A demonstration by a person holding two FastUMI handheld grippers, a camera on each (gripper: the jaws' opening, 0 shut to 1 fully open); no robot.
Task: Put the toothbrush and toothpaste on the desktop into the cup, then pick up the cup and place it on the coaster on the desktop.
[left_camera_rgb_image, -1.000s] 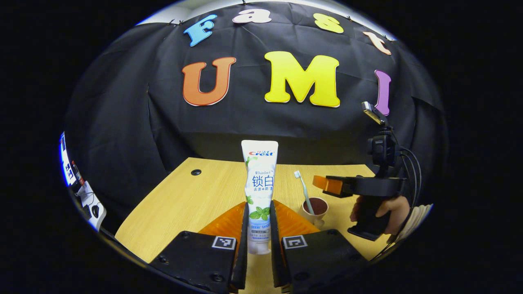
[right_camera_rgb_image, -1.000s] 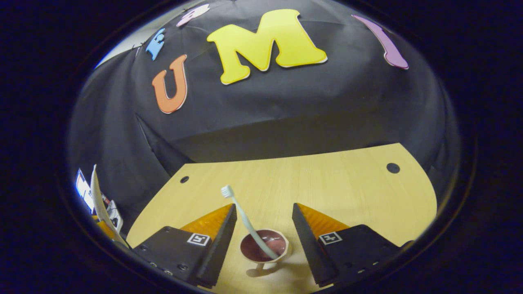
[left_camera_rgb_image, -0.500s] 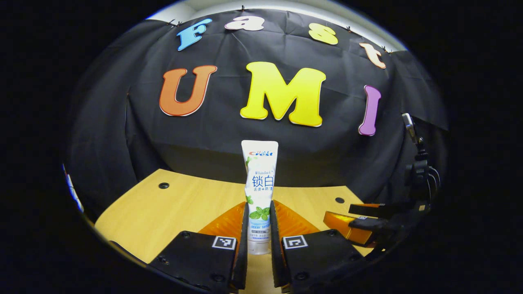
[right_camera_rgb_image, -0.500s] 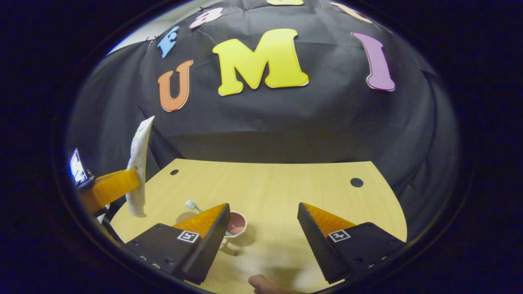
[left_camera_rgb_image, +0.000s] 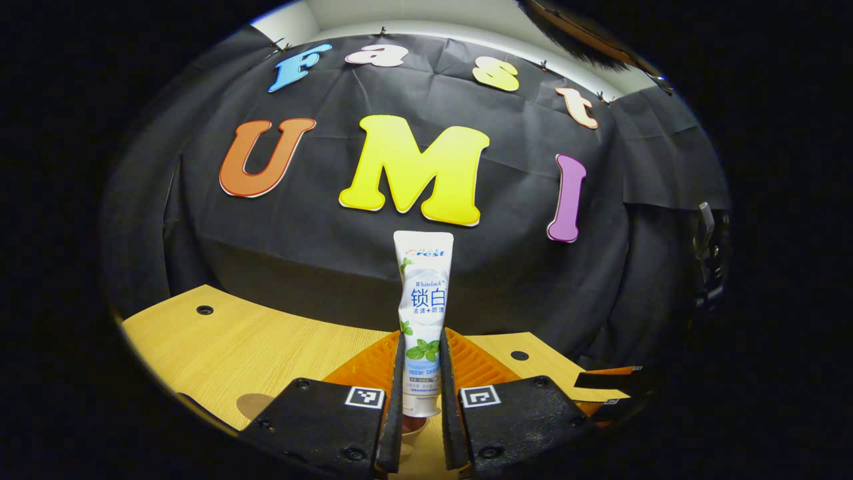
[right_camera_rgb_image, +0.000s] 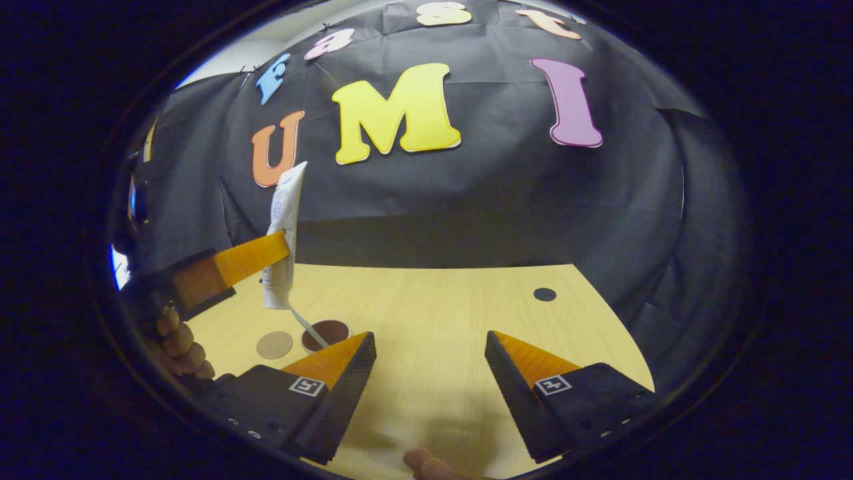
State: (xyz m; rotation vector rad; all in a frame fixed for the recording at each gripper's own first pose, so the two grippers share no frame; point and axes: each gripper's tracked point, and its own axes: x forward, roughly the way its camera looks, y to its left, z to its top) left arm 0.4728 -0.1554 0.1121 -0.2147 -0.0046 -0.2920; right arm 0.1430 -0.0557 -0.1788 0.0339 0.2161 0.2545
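Note:
My left gripper (left_camera_rgb_image: 421, 400) is shut on the white toothpaste tube (left_camera_rgb_image: 424, 300), which stands upright with its cap end down. Just under the cap, a bit of the cup (left_camera_rgb_image: 412, 427) shows between my fingers. In the right gripper view the left gripper (right_camera_rgb_image: 283, 248) holds the toothpaste tube (right_camera_rgb_image: 285, 200) straight above the brown-lined cup (right_camera_rgb_image: 326, 330). The toothbrush (right_camera_rgb_image: 305, 325) leans inside that cup. A round brown coaster (right_camera_rgb_image: 274, 345) lies just left of it. My right gripper (right_camera_rgb_image: 430, 353) is open, to the right of the cup, with nothing between its fingers.
The wooden desktop (right_camera_rgb_image: 466, 313) has a small dark hole (right_camera_rgb_image: 544, 294) at the far right. A hand (right_camera_rgb_image: 180, 347) holds the left gripper's handle. The right gripper (left_camera_rgb_image: 610, 385) shows low at the right of the left gripper view. The coaster (left_camera_rgb_image: 256, 405) lies near the desk's front edge.
My left gripper has carried the toothpaste sideways until it hangs over the cup. My right gripper has drawn away to the right, so the cup is no longer between its fingers.

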